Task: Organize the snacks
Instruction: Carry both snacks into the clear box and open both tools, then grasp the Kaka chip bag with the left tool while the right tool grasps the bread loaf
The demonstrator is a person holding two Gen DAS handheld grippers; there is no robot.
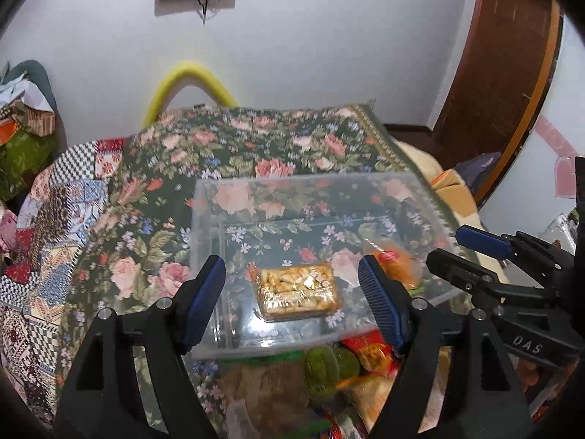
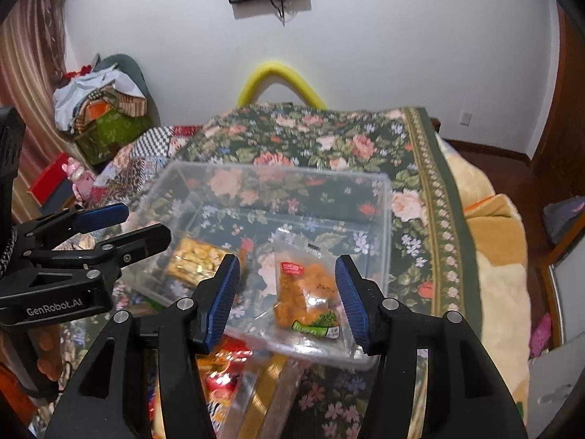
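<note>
A clear plastic box (image 1: 204, 197) (image 2: 384, 190) stands on the floral cloth. Inside lie a golden peanut-brittle packet (image 1: 298, 291) (image 2: 193, 259) and an orange snack packet (image 2: 309, 292) (image 1: 393, 267). My left gripper (image 1: 290, 300) is open and empty, above the near part of the box over the brittle packet. My right gripper (image 2: 287, 298) is open and empty, above the orange packet. Each gripper shows in the other's view: the right one (image 1: 471, 252), the left one (image 2: 120, 225). Loose snack packets (image 1: 340, 366) (image 2: 226, 373) lie in front of the box.
The floral cloth (image 1: 256, 139) covers a table; a patchwork quilt (image 1: 55, 219) lies to the left and a yellow blanket (image 2: 490, 256) to the right. A yellow curved tube (image 2: 281, 77) stands against the wall. Clutter (image 2: 102, 109) is piled at the back left.
</note>
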